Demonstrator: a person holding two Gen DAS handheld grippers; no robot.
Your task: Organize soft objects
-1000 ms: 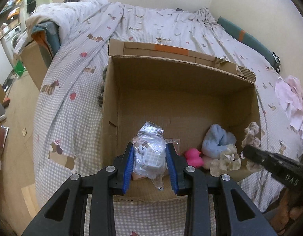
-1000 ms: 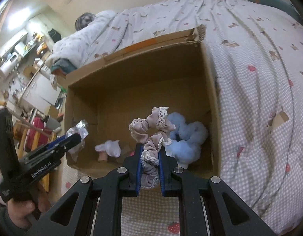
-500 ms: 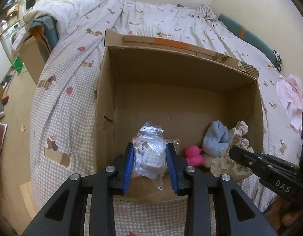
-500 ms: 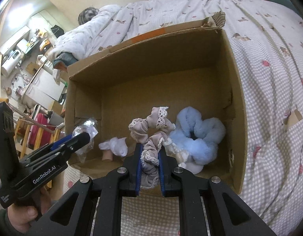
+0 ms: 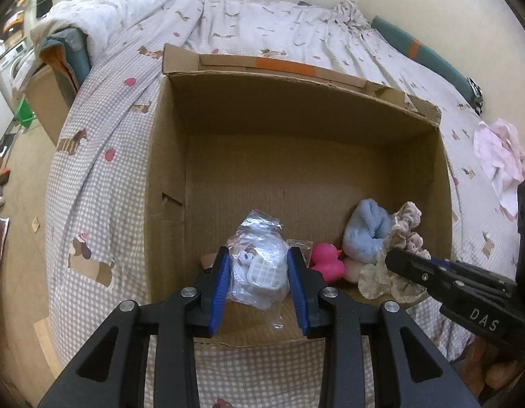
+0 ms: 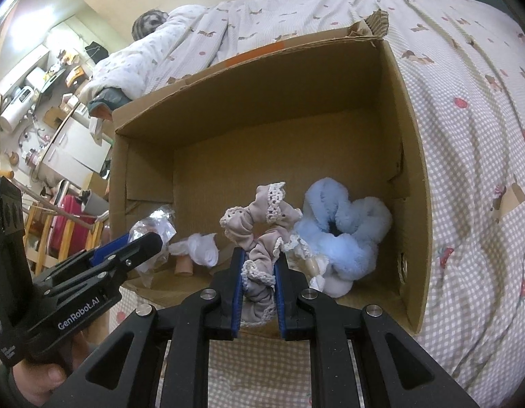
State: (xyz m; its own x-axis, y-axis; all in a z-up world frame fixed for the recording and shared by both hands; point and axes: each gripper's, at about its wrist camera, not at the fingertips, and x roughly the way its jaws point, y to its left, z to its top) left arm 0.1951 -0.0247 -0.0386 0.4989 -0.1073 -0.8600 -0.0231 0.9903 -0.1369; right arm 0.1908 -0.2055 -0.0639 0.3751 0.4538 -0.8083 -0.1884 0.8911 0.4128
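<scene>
An open cardboard box (image 5: 167, 176) (image 6: 412, 156) sits on the bed. My left gripper (image 5: 259, 270) is shut on a clear plastic bag of white items (image 5: 259, 258), held over the box's near edge. My right gripper (image 6: 259, 272) is shut on a beige lace-trimmed scrunchie (image 6: 262, 214) just inside the box's near right part. On the box floor lie a fluffy blue scrunchie (image 6: 344, 231) (image 5: 367, 231), a pink rubber duck (image 5: 325, 260) and a small white cloth item (image 6: 201, 248). From the right wrist view the left gripper (image 6: 150, 239) and its bag (image 6: 153, 226) show at the box's left corner.
The bed carries a checked sheet (image 5: 102, 156) printed with dogs. A pink garment (image 5: 500, 156) lies on it to the right of the box. A second cardboard box (image 5: 41, 98) and cluttered furniture (image 6: 41, 102) stand on the floor to the left. A hand (image 6: 34, 377) grips the left tool.
Both views have drawn closer over the box, which fills more of each frame. The bag and the beige scrunchie stay gripped.
</scene>
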